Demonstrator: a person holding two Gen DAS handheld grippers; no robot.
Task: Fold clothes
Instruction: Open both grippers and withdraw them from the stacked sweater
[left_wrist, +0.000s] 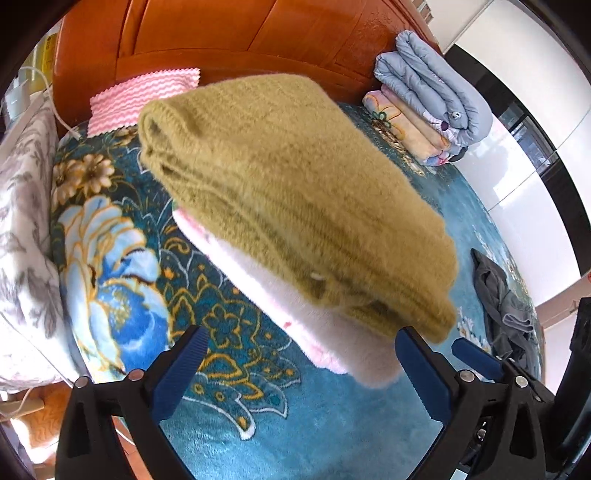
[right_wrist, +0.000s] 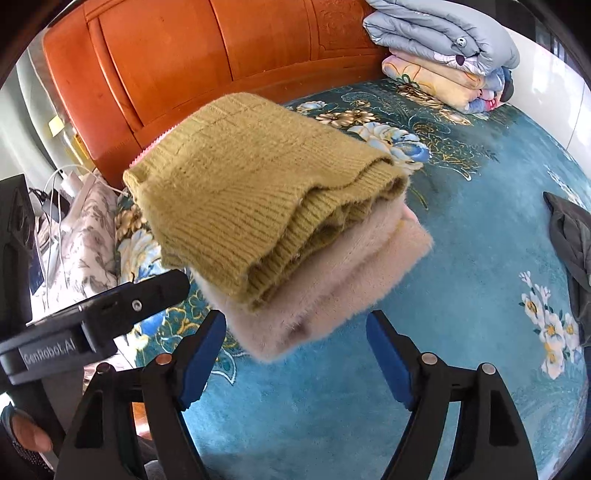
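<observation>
Teal floral bedspread (right_wrist: 461, 236) covers a bed backed by an orange wooden headboard (right_wrist: 177, 62). On the body of the left claw (left_wrist: 301, 354), seen from the right wrist, white lettering reads "GenRobot.AI". Both it and the right claw (right_wrist: 295, 345) are spread wide, gripping nothing. A folded mustard knit sweater (left_wrist: 291, 192) lies on top of a folded pale pink fleece garment (right_wrist: 332, 280), the stack resting on the bedspread just ahead of both claws. A crumpled grey garment (left_wrist: 502, 310) lies well apart to the right. Folded quilts (right_wrist: 443, 48) are stacked by the headboard, a pink zigzag cloth (left_wrist: 140, 99) behind the sweater, and a grey-flowered pillow (left_wrist: 26, 229) with white cables at left.
</observation>
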